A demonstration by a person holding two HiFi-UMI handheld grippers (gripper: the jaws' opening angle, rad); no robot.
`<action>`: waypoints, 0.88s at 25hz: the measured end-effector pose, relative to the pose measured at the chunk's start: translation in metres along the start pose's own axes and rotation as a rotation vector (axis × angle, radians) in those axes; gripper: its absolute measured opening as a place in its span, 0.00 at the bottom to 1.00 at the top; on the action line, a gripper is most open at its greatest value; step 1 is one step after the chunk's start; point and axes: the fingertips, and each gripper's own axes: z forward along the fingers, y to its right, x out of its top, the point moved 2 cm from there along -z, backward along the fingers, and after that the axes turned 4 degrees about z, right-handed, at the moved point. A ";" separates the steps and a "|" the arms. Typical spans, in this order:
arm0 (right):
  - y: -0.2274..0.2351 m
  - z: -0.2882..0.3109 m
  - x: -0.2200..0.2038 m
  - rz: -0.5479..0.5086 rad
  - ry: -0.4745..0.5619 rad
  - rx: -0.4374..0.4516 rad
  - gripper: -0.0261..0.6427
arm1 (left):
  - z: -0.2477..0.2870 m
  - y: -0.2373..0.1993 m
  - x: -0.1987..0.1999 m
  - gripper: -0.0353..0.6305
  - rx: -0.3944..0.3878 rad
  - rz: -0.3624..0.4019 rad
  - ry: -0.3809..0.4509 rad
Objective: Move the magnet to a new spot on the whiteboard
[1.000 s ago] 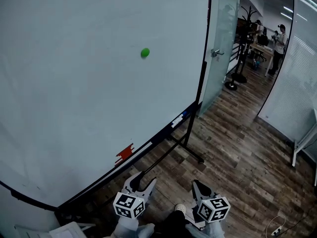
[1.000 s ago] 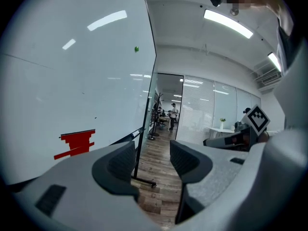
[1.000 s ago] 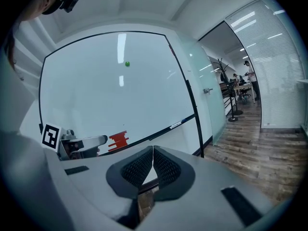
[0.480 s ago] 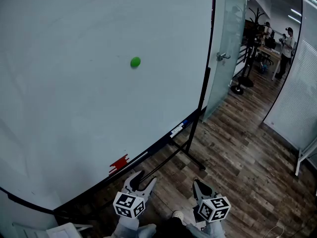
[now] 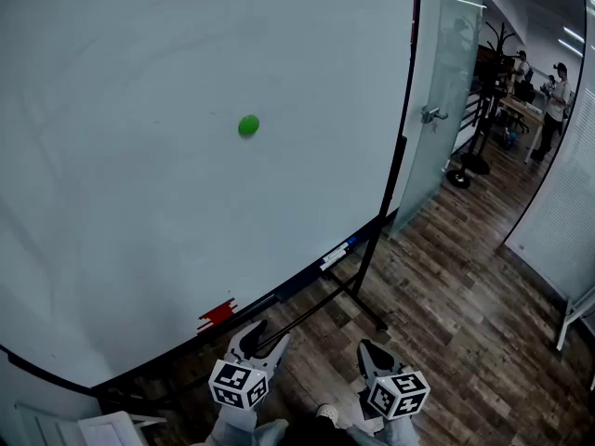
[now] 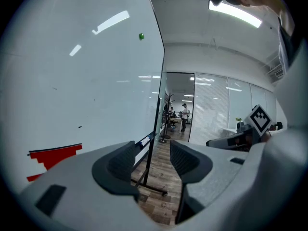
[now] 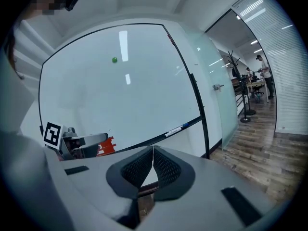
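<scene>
A small green magnet (image 5: 248, 125) sticks high on the large whiteboard (image 5: 139, 203); it shows too in the left gripper view as the magnet (image 6: 141, 36) and in the right gripper view as the magnet (image 7: 114, 59). My left gripper (image 5: 260, 339) hangs low by the board's bottom edge, far below the magnet, its jaws open and empty (image 6: 152, 161). My right gripper (image 5: 370, 353) is beside it over the floor, shut with nothing between its pads (image 7: 152, 166).
A red eraser (image 5: 216, 315) and a marker (image 5: 336, 255) lie on the board's tray. The board's black stand foot (image 5: 358, 300) reaches over the wood floor. A glass door (image 5: 444, 110) is at the right; a coat stand and people stand farther back.
The view has swung right and up, so the magnet and board sit lower and more to the left in the frame. Both grippers stay low in about the same places.
</scene>
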 end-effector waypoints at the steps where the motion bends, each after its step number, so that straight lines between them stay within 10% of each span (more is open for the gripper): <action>1: 0.003 0.003 0.002 -0.009 -0.003 0.008 0.08 | 0.004 0.000 0.000 0.39 0.006 -0.005 0.001; 22: 0.020 0.052 0.104 -0.176 0.061 0.200 0.08 | 0.020 -0.017 0.055 0.39 0.152 0.088 0.099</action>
